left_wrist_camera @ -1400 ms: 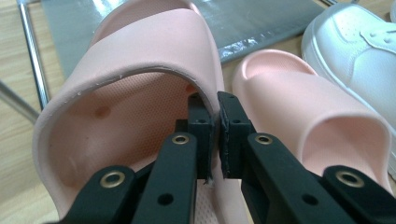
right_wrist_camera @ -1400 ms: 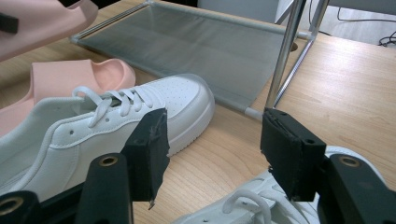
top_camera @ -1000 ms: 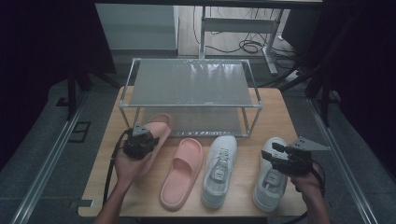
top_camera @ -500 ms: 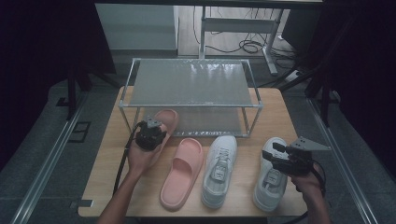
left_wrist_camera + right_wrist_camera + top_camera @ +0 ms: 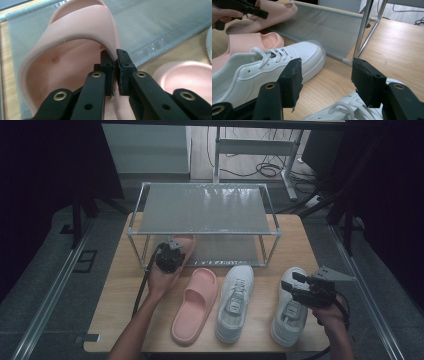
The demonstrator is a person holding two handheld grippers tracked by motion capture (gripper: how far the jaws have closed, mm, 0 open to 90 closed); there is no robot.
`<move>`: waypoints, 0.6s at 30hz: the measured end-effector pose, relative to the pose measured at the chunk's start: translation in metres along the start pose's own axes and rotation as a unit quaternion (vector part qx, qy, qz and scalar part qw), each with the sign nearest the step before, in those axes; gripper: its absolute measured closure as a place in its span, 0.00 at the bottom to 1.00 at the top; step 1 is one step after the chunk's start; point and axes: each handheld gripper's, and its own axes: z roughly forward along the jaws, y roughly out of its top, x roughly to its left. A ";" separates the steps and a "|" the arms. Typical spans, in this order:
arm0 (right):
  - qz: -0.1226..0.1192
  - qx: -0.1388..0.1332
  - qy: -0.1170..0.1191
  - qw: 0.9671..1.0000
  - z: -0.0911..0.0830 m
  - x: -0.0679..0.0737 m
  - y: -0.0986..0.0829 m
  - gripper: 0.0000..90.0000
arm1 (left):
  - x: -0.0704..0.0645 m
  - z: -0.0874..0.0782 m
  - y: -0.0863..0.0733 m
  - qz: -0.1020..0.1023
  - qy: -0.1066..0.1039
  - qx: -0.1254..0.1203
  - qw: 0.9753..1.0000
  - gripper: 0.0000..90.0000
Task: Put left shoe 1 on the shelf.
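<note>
the left gripper (image 5: pixel 172 251) is pinching the side wall of the pink slipper (image 5: pixel 75 32), its toe pointing into the rack (image 5: pixel 205 215), over the lower shelf. the right gripper (image 5: pixel 300 287), fingers spread, is hovering over the right sneaker (image 5: pixel 287 312), farther from the rack.

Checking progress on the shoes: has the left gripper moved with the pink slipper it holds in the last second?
Yes. The left gripper has carried the pink slipper forward, toward the rack.

Two white sneakers (image 5: pixel 236 302) — wooden table (image 5: pixel 295 242).
</note>
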 end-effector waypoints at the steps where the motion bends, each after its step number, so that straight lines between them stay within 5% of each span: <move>1: 0.000 0.000 0.000 1.000 0.000 0.000 0.000 0.47 | -0.001 0.001 0.001 -0.003 0.001 0.000 1.000 0.95; 13: 0.003 -0.001 0.000 1.000 0.000 -0.002 -0.001 0.47 | -0.002 0.024 0.005 -0.008 0.008 0.000 1.000 0.94; 15: 0.002 0.000 -0.001 1.000 0.000 -0.002 -0.001 0.47 | 0.000 0.027 0.005 0.003 0.012 -0.001 1.000 0.94; 16: 0.002 0.000 -0.001 1.000 0.000 -0.002 -0.001 0.47 | 0.004 0.028 0.007 0.036 0.015 0.000 0.999 0.94; 18: 0.002 0.001 -0.002 1.000 0.000 -0.002 -0.001 0.47 | 0.004 0.030 0.006 0.036 0.013 0.000 0.999 0.94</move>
